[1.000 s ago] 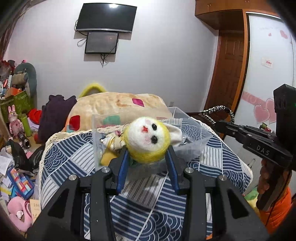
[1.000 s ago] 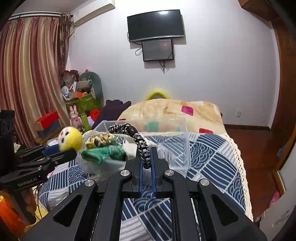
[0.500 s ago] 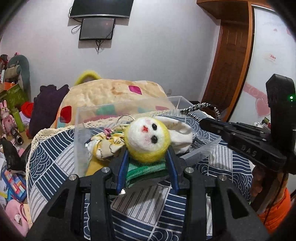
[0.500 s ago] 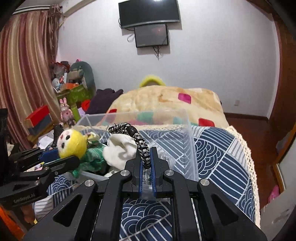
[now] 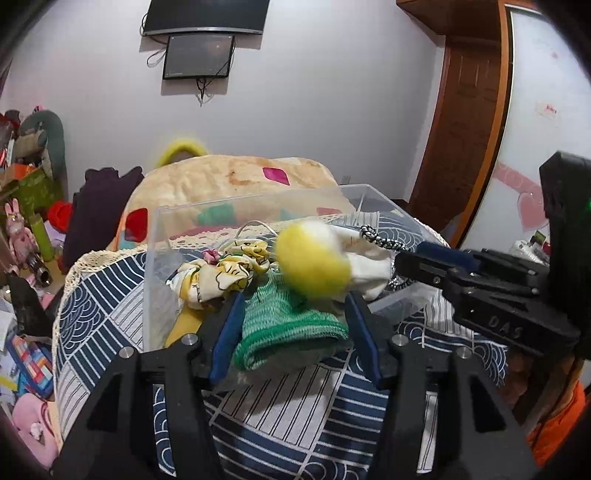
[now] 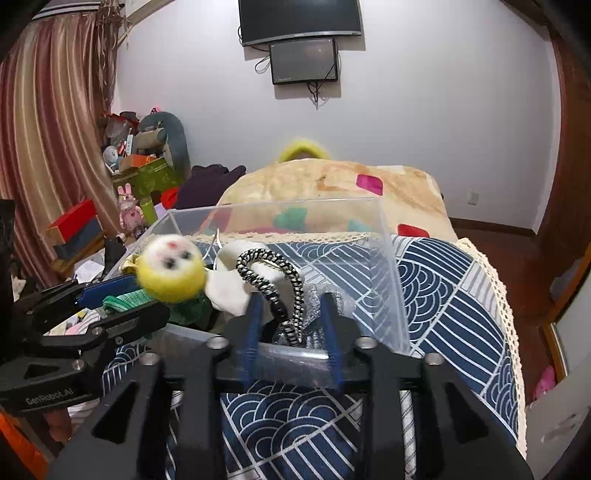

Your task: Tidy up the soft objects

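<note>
A clear box sits on the patterned bed, gathering soft things. Above it, the left gripper spreads wide, the blurred yellow doll apparently dropping free. The right gripper, also parted, frees a braided cord. Only the right view shows the doll's face.

From my remote feed, a wall-mounted television hangs at twelve o'clock above a smaller screen, striped curtains fall at nine o'clock, and a wooden door stands at two o'clock.
</note>
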